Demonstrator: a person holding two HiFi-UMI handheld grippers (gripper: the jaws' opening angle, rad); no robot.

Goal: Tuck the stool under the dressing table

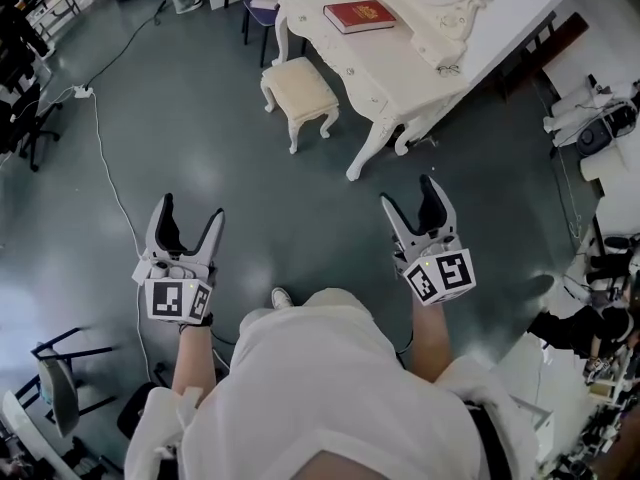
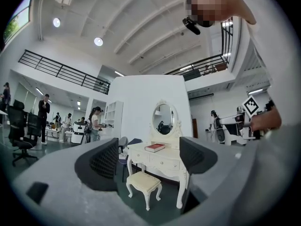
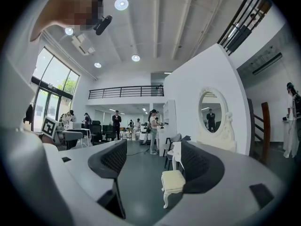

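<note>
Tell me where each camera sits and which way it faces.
Head view: on the person's head, looking steeply down at stool and dressing table; torso, forearms, left gripper and right gripper show.
Left gripper view: on the left gripper, facing stool and dressing table between its open jaws; person's shoulder at right.
Right gripper view: on the right gripper, facing the stool between its open jaws; person's shoulder at left.
Shared: both gripper views frame the stool.

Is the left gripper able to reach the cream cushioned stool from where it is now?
Probably not yet: the cream cushioned stool stands well ahead of the open, empty left gripper. But only bare grey floor lies between them, so stepping forward should bring it within reach.
</note>
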